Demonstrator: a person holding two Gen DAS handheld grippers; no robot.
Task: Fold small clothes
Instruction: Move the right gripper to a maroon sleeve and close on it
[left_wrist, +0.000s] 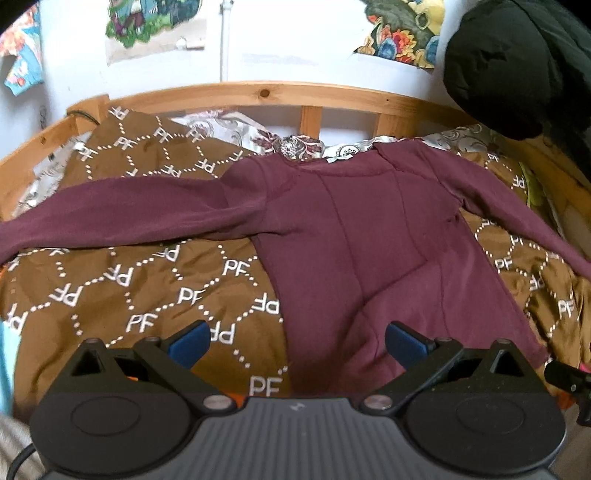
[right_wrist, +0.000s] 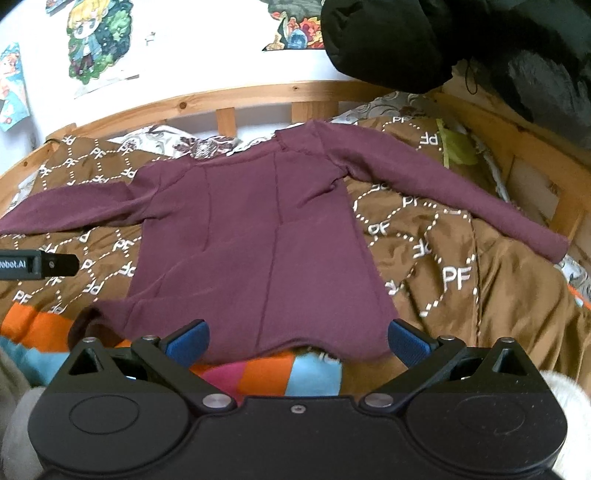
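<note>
A maroon long-sleeved top (left_wrist: 369, 236) lies spread flat on a brown patterned bedspread (left_wrist: 140, 295), neck toward the headboard, both sleeves stretched out sideways. In the right wrist view the same top (right_wrist: 251, 236) fills the middle, its hem nearest the camera. My left gripper (left_wrist: 297, 345) is open, hovering over the top's lower left hem and the bedspread beside it. My right gripper (right_wrist: 297, 341) is open just above the hem's middle, nothing between its blue pads. The left gripper's black body (right_wrist: 37, 264) shows at the left edge of the right wrist view.
A wooden bed frame (left_wrist: 266, 92) runs behind the top, with a white wall and posters above. A black garment (right_wrist: 424, 40) hangs at the upper right. A striped orange, pink and blue blanket (right_wrist: 266, 373) lies under the hem. A floral pillow (left_wrist: 291, 146) sits by the neck.
</note>
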